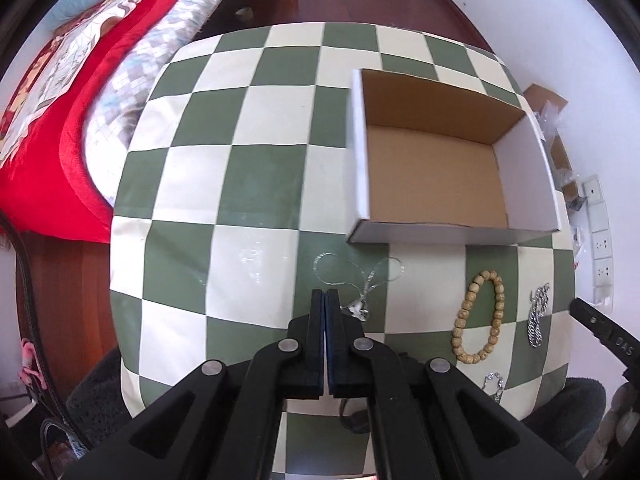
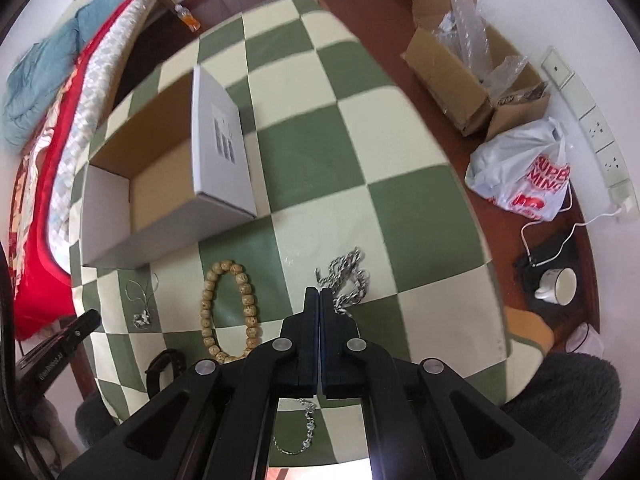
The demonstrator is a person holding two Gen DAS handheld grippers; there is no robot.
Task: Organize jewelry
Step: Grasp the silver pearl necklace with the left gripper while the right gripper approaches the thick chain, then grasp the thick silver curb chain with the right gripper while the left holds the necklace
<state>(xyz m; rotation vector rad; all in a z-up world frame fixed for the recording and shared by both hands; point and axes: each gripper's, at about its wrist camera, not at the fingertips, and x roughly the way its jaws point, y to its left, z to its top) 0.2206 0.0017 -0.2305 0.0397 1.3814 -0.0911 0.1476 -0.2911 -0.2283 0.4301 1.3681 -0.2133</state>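
Observation:
An open cardboard box [image 1: 432, 176] [image 2: 160, 192] stands on the green-and-cream checked table [image 1: 260, 184]. In front of it lie a thin silver necklace with a pendant [image 1: 362, 280] [image 2: 141, 316], a wooden bead bracelet [image 1: 499, 304] [image 2: 209, 312], a heavy silver chain [image 1: 536, 320] [image 2: 350, 272] and a crystal bracelet [image 1: 494, 386] [image 2: 308, 428]. My left gripper [image 1: 325, 292] hangs just left of the pendant, shut, with nothing seen between its jaws. Beside the heavy chain, my right gripper [image 2: 319, 291] is shut too, and the chain lies flat on the cloth.
A dark band [image 2: 162, 366] lies at the table's near edge. A bed with a red quilt [image 1: 52, 128] runs along the left. On the floor to the right are a cardboard box [image 2: 460, 76], a plastic bag [image 2: 524, 176] and a mug [image 2: 558, 286].

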